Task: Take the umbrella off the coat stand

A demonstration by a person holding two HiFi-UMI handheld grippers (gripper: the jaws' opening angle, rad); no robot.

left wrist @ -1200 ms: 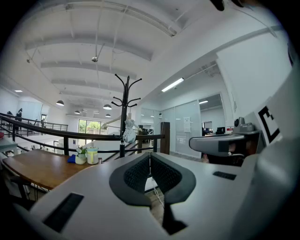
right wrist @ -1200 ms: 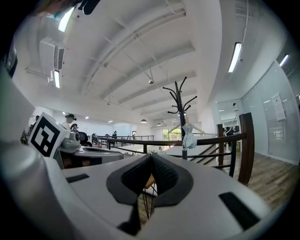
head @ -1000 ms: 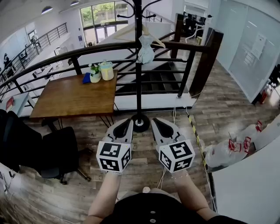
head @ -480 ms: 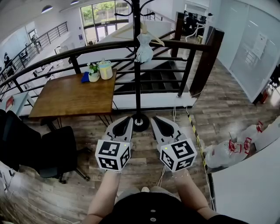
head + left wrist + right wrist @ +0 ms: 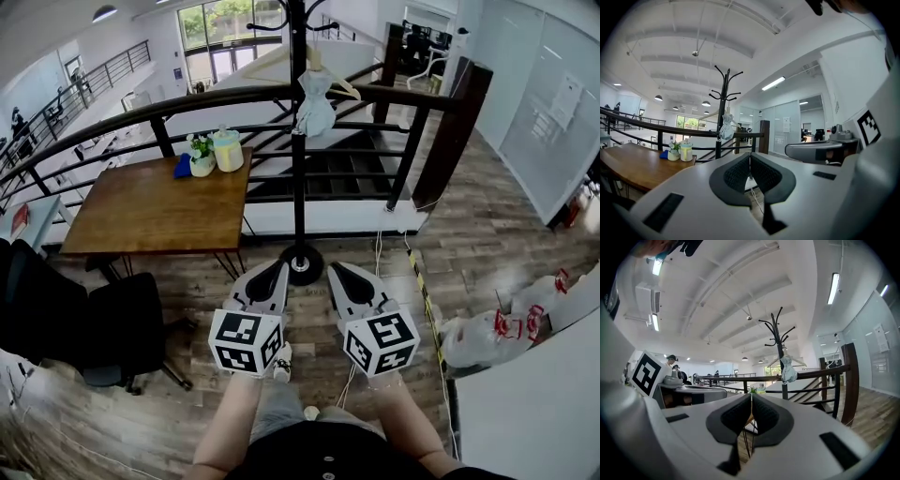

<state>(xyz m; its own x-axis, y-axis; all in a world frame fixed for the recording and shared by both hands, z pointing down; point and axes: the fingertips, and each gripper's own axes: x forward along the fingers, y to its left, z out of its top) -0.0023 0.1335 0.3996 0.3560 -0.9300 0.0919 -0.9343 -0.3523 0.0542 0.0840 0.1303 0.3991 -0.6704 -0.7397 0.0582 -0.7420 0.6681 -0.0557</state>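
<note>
The left gripper (image 5: 750, 155) has its jaws pressed together with nothing between the pads. The right gripper (image 5: 752, 396) is the same, closed and empty. Both point level toward the coat stand (image 5: 298, 192). In the head view they sit side by side, one on each side of its pole, with their tips just short of its round base (image 5: 302, 264) on the floor.

The umbrella (image 5: 316, 105), a pale folded bundle, hangs high on the stand. It sits right beside the pole, below the curved hooks and next to a wooden hanger (image 5: 345, 87). In both gripper views it is well apart from the jaws and above their line, up and to the left of the left gripper's tips and up and to the right of the right gripper's.

This looks like the approach, with no grasp begun. The next move calls for one gripper to open, rise to the height of the bundle and close around it. It must then lift the umbrella clear of whatever holds it; how it is hooked is too small to tell. A dark railing (image 5: 216, 101) runs behind the stand, so any pull is best directed toward the person.
</note>
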